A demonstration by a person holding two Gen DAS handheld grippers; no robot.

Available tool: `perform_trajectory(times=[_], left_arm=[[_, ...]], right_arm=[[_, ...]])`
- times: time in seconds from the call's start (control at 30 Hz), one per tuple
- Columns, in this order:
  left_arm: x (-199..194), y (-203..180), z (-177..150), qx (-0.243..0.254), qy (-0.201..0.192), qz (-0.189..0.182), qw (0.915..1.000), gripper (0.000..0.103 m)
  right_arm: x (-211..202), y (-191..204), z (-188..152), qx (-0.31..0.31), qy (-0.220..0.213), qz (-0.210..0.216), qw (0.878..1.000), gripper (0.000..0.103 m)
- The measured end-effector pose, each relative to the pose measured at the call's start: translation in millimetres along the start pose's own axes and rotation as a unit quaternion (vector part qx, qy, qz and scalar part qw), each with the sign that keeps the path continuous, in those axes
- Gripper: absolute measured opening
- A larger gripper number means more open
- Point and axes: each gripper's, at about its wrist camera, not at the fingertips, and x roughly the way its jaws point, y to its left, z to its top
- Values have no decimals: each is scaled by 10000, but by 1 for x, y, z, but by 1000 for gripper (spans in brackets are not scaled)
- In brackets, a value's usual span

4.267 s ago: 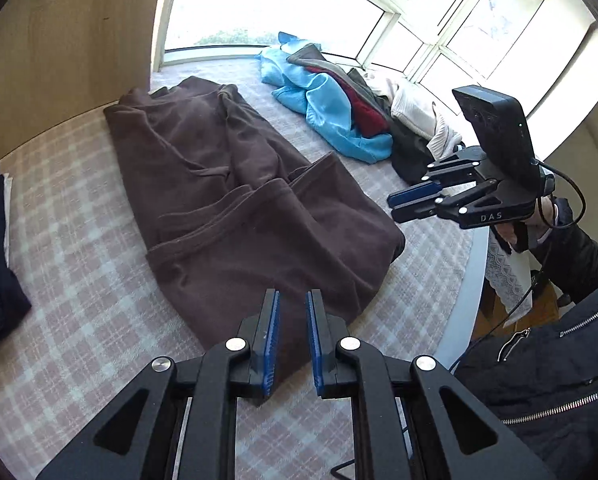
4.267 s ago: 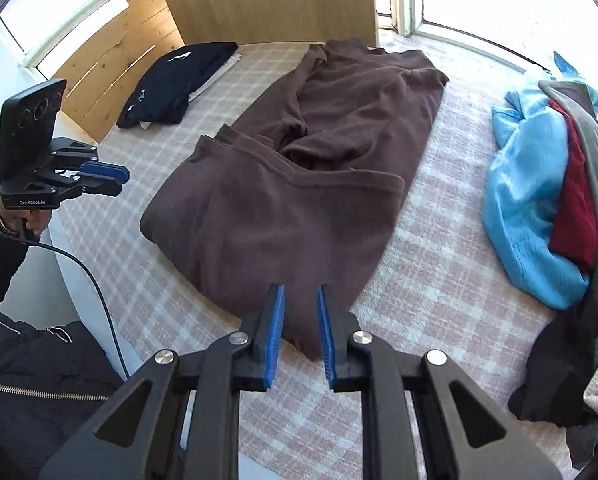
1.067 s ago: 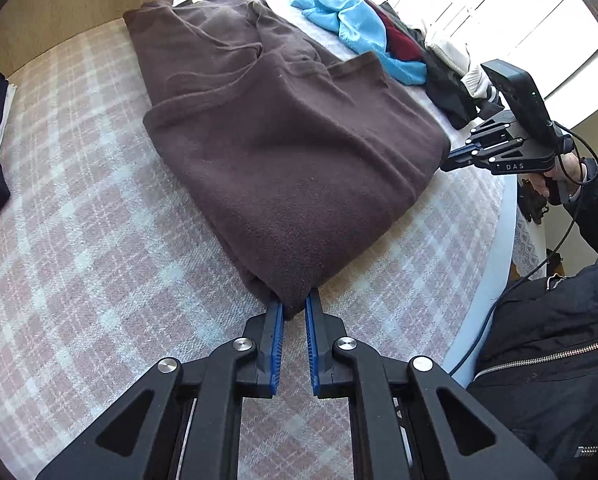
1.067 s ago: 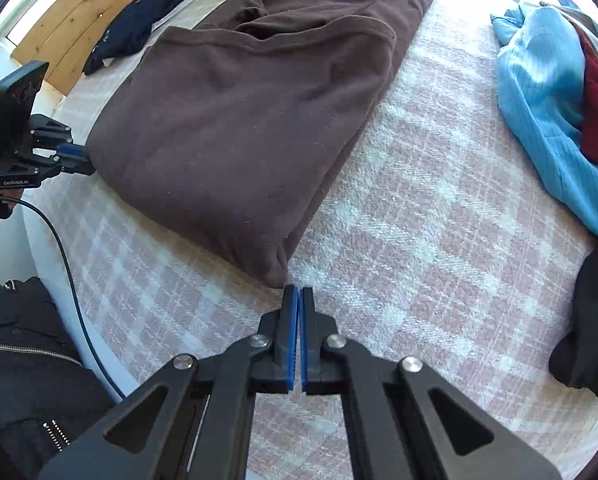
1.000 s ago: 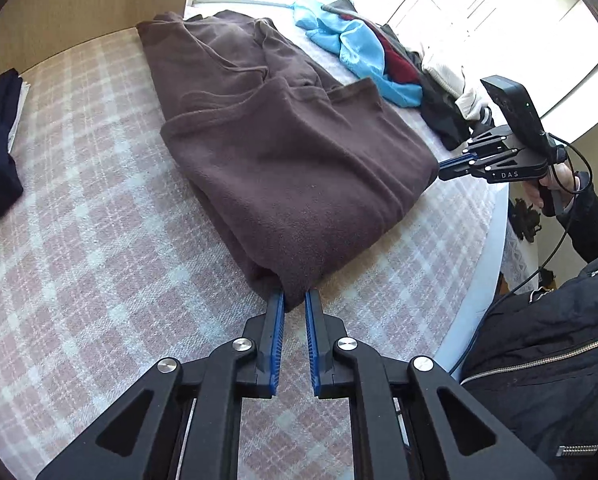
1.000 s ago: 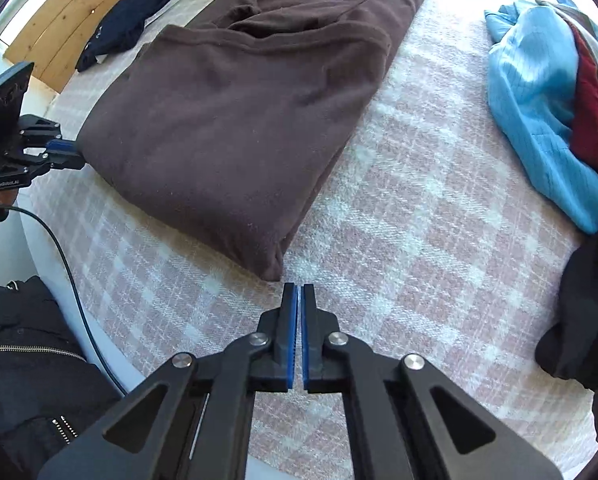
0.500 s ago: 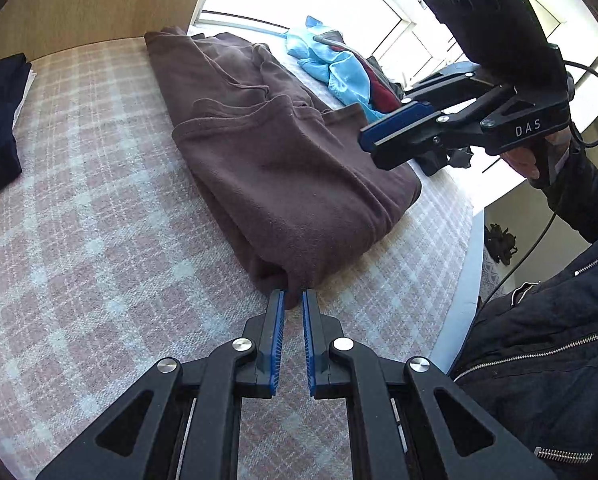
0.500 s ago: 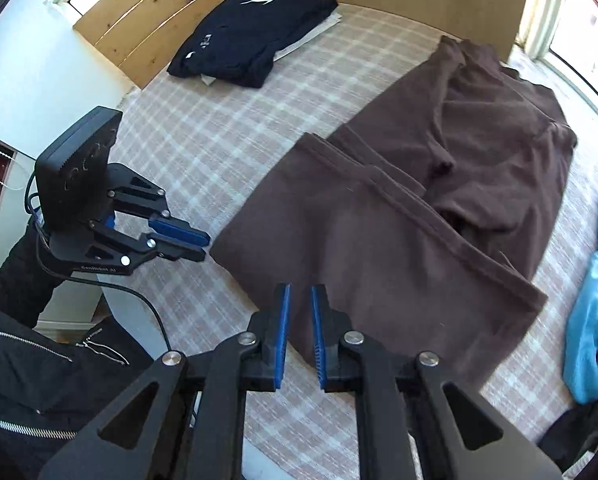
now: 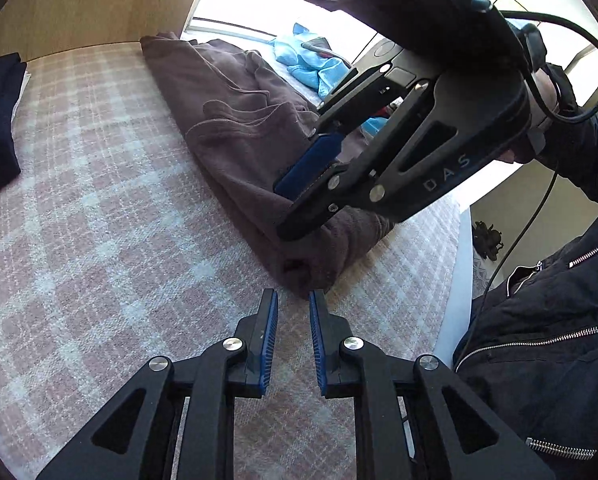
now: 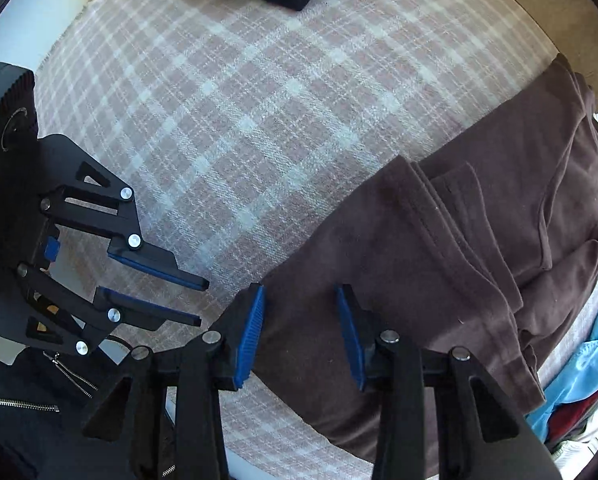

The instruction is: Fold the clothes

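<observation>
Brown garment (image 10: 439, 264) lies doubled over on the checked bed cover (image 10: 239, 100), its near corner just ahead of my left gripper (image 9: 292, 300), jaws narrowly parted, empty; right gripper (image 10: 301, 308) hovers above it, wide, empty; further folds likely remain; unfolded pile (image 9: 315, 64) beyond.

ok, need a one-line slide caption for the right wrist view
Open right gripper poised over the folded brown garment on the plaid cover, with the open left gripper alongside.
</observation>
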Motion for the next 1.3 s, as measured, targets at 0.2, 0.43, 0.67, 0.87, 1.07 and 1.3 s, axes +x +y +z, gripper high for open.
perform_trajectory(times=[0.2,0.43,0.67,0.87,1.07,1.3], left_arm=[[-5,11,17,439,72,-69,9990,14],[2,2,41,1209,137,-719,9900,14],[14,-6,39,1392,478,-796,9859,24],[23,-9,36,1400,649,-901,9839,23],[26,-14,34,1283,427,-1245,9830,24],[17,-7,33,1446,665,-693,9848,24]], right_arm=[[-20,-6,-3,200,-320,317,9988,11],[-32,-4,-4,316,-593,371,9970,5],[-37,-7,-6,266,-813,113,9963,5],[-35,-17,-5,543,-295,423,9972,31],[-3,-11,15,551,380,344,9972,33],[-5,-31,-1,581,177,654,9960,11]])
